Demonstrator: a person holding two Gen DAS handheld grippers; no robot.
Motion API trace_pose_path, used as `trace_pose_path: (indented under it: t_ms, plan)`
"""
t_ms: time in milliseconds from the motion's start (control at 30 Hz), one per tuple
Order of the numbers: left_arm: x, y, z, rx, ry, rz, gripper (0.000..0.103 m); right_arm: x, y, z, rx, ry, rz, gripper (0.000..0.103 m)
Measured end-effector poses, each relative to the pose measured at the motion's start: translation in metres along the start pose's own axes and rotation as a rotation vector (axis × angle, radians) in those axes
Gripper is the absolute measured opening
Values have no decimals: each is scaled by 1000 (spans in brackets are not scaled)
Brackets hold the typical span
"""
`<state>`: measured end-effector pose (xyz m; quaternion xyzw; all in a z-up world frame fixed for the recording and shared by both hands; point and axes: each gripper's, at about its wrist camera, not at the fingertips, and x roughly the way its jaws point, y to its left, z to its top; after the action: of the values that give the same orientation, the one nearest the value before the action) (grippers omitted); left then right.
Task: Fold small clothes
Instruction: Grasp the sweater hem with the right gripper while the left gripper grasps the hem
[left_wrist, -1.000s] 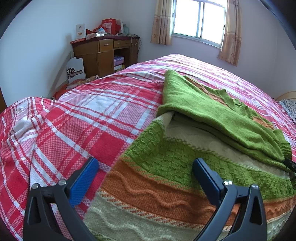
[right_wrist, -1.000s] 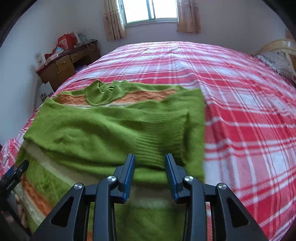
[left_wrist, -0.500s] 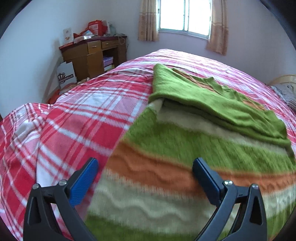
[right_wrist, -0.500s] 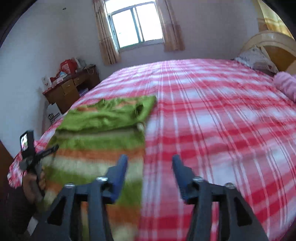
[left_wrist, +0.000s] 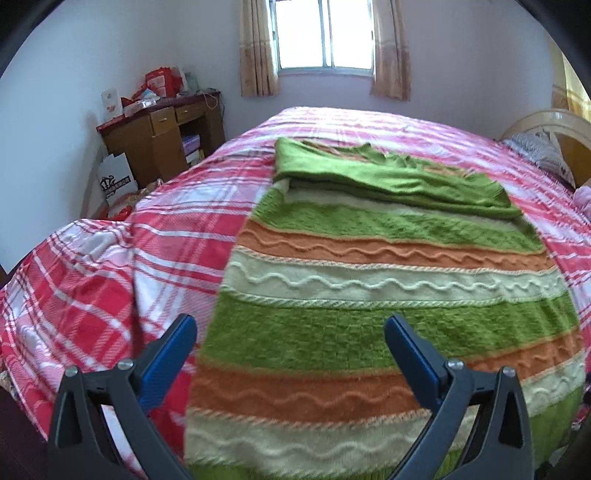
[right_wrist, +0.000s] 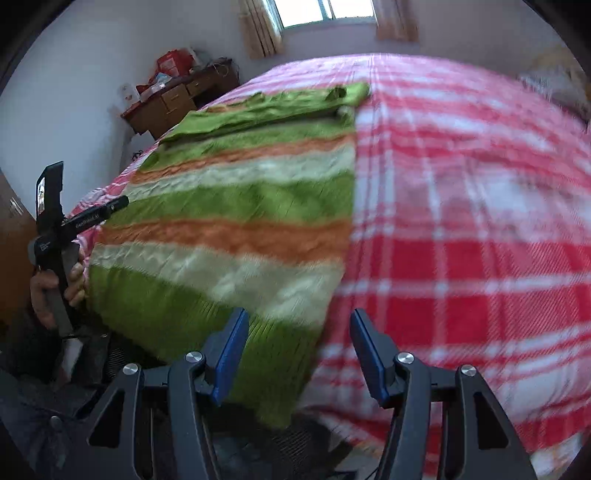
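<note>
A striped green, orange and cream knitted sweater (left_wrist: 388, 280) lies flat on the bed, its green sleeves folded across the far end (left_wrist: 388, 181). My left gripper (left_wrist: 290, 332) is open and empty above the sweater's near left edge. In the right wrist view the sweater (right_wrist: 240, 206) fills the left half, its hem hanging over the bed's near edge. My right gripper (right_wrist: 299, 325) is open and empty above the sweater's near right corner. The left gripper also shows in the right wrist view at the far left (right_wrist: 74, 221), held in a hand.
A red and white plaid bedspread (left_wrist: 122, 266) covers the bed (right_wrist: 461, 221). A wooden desk (left_wrist: 162, 144) piled with red packages stands by the left wall, a paper bag (left_wrist: 116, 179) beside it. A window (left_wrist: 325, 33) with curtains is behind. A headboard and pillow (left_wrist: 543, 151) are at the far right.
Both grippers have pulled back toward the near end of the sweater. The right gripper let go of the green sleeve, opened wider and now sits at the hem's right corner.
</note>
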<state>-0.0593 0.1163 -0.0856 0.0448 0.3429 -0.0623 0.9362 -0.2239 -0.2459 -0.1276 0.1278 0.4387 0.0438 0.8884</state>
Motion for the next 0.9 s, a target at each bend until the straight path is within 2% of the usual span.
trace_pose_path:
  t_ms: [67,167,300,433,533,567,633,800,833,900]
  plan:
    - [-7,5,4,-14,-16,-4,103,4,1,-13,34,24,25,58]
    - [-13,9,6,-22,-27,-17,103,4,11,-26,12,34,61,58]
    - [-18,8,7,2,-46,31,103,9,23,-27,-16,78,63,55]
    - [-24,15,10,-23,-57,6,103,17,19,-30,40,115,135,55]
    - [-26,21,11,-47,-63,1,103,28,9,-32,126,108,171,54]
    - [-25,23,12,-53,-64,0,103,29,7,-33,150,105,187,51]
    - [-26,25,12,-53,-68,5,103,30,8,-33,127,123,172,7]
    - [-28,36,17,-53,-84,23,103,24,8,-25,129,154,239,7]
    - [-29,38,18,-54,-88,28,103,21,10,-21,126,154,267,7]
    - [-30,43,21,-57,-96,39,103,12,11,-6,154,129,377,6]
